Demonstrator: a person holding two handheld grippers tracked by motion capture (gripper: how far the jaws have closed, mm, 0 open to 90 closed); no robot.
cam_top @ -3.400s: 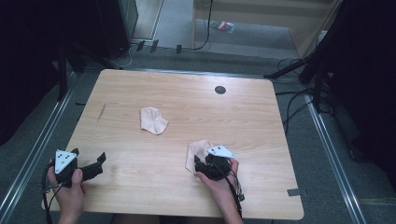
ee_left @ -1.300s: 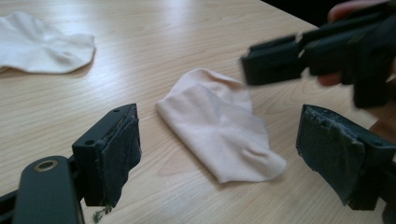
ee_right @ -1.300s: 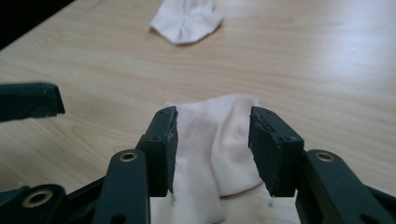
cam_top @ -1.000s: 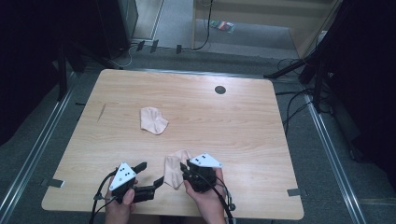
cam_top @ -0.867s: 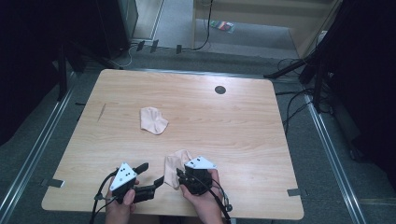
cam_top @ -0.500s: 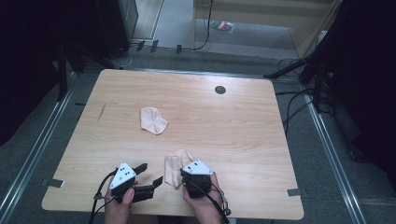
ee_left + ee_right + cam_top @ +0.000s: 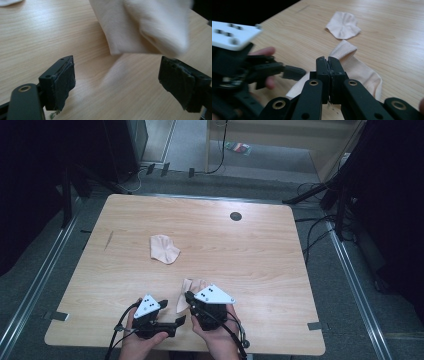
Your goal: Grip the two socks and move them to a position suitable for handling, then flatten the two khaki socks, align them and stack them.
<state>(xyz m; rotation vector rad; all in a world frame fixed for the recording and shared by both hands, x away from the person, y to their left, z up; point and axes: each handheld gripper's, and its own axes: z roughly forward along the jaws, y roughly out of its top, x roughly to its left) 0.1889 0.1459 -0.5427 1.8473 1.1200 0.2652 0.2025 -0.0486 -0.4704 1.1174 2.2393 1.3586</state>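
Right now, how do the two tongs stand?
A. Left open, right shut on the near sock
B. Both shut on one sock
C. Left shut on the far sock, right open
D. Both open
A: the right tongs pinch the near sock; the left tongs gape below it.

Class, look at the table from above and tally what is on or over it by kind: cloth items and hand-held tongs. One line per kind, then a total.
Pale peach socks: 2, a far sock lying flat and a near sock at the right tongs.
Tongs: 2, left tongs and the right.
Total: 4
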